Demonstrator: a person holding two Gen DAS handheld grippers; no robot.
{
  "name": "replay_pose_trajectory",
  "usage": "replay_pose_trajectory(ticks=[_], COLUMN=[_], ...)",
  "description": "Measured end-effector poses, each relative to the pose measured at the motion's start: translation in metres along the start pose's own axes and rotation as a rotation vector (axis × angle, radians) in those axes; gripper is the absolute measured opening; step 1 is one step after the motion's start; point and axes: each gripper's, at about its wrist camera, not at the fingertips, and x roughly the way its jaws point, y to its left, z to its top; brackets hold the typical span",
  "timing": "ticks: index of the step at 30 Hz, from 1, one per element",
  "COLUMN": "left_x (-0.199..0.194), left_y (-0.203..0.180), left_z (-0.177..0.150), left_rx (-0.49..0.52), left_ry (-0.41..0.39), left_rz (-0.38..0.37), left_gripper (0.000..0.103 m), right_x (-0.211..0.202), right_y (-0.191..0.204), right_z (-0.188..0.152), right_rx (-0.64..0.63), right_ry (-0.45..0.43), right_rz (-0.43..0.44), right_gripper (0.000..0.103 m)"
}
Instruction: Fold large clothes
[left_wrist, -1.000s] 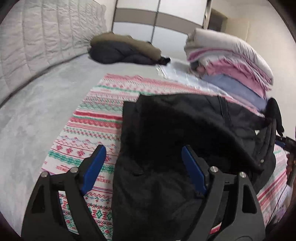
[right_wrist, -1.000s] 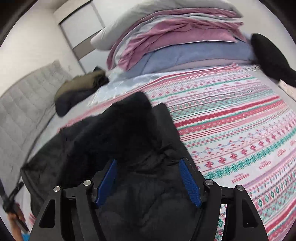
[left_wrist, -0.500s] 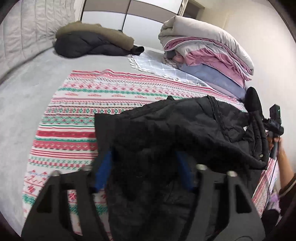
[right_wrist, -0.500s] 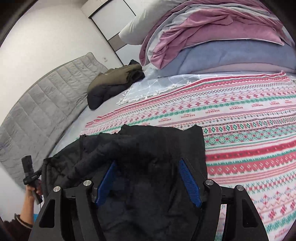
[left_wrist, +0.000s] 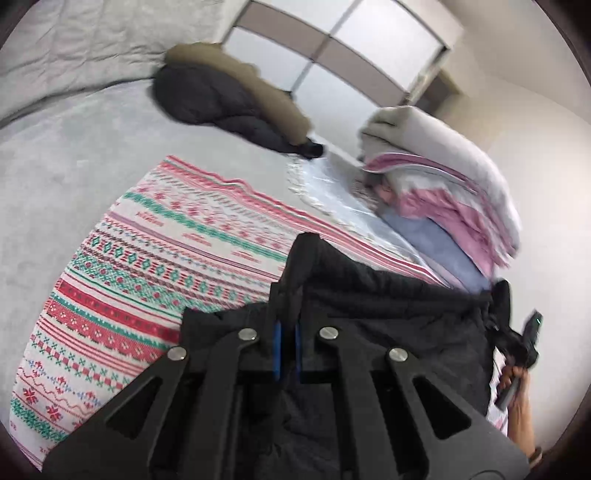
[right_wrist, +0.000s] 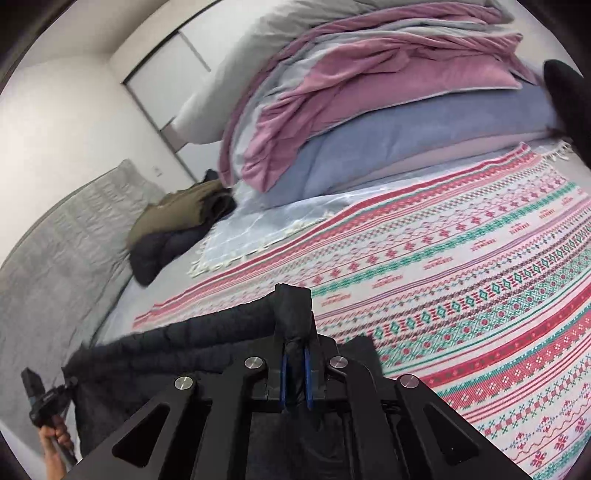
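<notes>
A large black quilted jacket (left_wrist: 388, 314) lies on a red, green and white patterned blanket (left_wrist: 166, 251) on the bed. My left gripper (left_wrist: 288, 332) is shut on a bunched fold of the jacket's edge, which sticks up between its blue pads. In the right wrist view my right gripper (right_wrist: 295, 354) is likewise shut on another black fold of the jacket (right_wrist: 184, 339), lifted off the blanket (right_wrist: 480, 280). The other gripper and the hand that holds it show at each view's edge, at the jacket's far end.
A tall stack of folded pink, blue and grey bedding (right_wrist: 369, 110) stands at the back. An olive and dark navy coat (left_wrist: 229, 96) lies by the grey quilted headboard (right_wrist: 55, 251). A pale fringed cloth (right_wrist: 266, 229) lies beside the bedding. A wardrobe stands behind.
Both grippers went from wide open over the jacket to shut on folds of it. Both moved along the bed, and the pinched fabric now stands raised off the blanket.
</notes>
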Motion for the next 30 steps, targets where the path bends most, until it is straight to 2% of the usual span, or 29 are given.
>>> replay_pose_trajectory(ticks=[5, 10, 15, 16, 17, 18, 19, 20, 22, 24, 26, 30], left_x=[0.058, 0.073, 0.086, 0.081, 0.075, 0.070, 0.062, 0.049, 0.034, 0.016, -0.001, -0.037], left_y=[0.005, 0.014, 0.004, -0.001, -0.004, -0.006, -0.009, -0.012, -0.014, -0.017, -0.018, -0.016], left_z=[-0.006, -0.007, -0.011, -0.012, -0.012, -0.012, -0.013, -0.015, -0.018, -0.023, -0.032, -0.060], left_rx=[0.021, -0.006, 0.110, 0.129, 0.140, 0.145, 0.148, 0.146, 0.138, 0.118, 0.097, 0.059], left_ry=[0.076, 0.082, 0.138, 0.132, 0.124, 0.119, 0.116, 0.104, 0.088, 0.098, 0.117, 0.133], left_rz=[0.155, 0.167, 0.292, 0.314, 0.324, 0.324, 0.316, 0.296, 0.268, 0.260, 0.265, 0.266], left_gripper=[0.006, 0.006, 0.012, 0.019, 0.035, 0.047, 0.071, 0.081, 0.081, 0.083, 0.084, 0.088], right_x=[0.041, 0.067, 0.079, 0.075, 0.071, 0.064, 0.059, 0.051, 0.029, 0.003, -0.017, -0.057], right_y=[-0.002, -0.009, -0.007, -0.005, -0.004, -0.002, -0.002, -0.001, 0.000, 0.002, 0.004, 0.013], right_z=[0.000, -0.004, -0.009, -0.009, -0.009, -0.009, -0.009, -0.010, -0.013, -0.020, -0.027, -0.053], right_rx=[-0.025, -0.042, -0.085, -0.093, -0.096, -0.097, -0.093, -0.084, -0.064, -0.039, -0.018, -0.007], right_ry=[0.059, 0.095, 0.143, 0.137, 0.133, 0.136, 0.140, 0.140, 0.119, 0.092, 0.055, 0.045], right_rz=[-0.112, -0.198, -0.264, -0.266, -0.265, -0.266, -0.270, -0.273, -0.236, -0.205, -0.181, -0.159], right_gripper=[0.006, 0.006, 0.009, 0.010, 0.014, 0.019, 0.023, 0.027, 0.035, 0.060, 0.074, 0.076])
